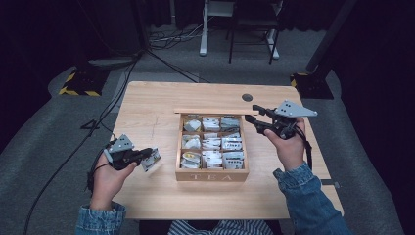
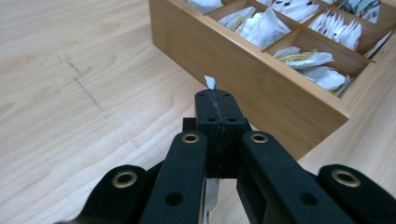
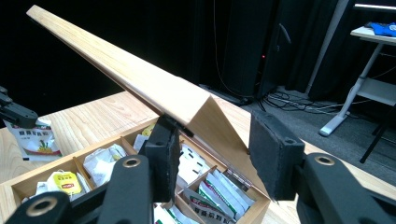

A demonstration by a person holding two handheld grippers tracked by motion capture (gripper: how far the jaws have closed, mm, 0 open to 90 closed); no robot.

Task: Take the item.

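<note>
A: From the high view, where's the tea bag (image 1: pixel 151 159)?

B: Clamped in the left claw (image 1: pixel 145 156), left of the tea box (image 1: pixel 211 175) on the worktop (image 1: pixel 147 107).

A: The left gripper view?

B: Jaws together on the packet.

A: The right gripper view?

B: The right claw (image 3: pixel 215 158) props the lid (image 3: pixel 140 77), apparently for access; jaws look apart.

Overhead, two close views — shared tea box (image 1: pixel 211 175)

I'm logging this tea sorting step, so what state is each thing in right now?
Tea box: open, its compartments filled with tea bags.
Lid: raised upright at the back of the box, with one jaw of the right gripper against its corner.
Tea packet: out of the box, clamped in the left gripper above the table.
</note>
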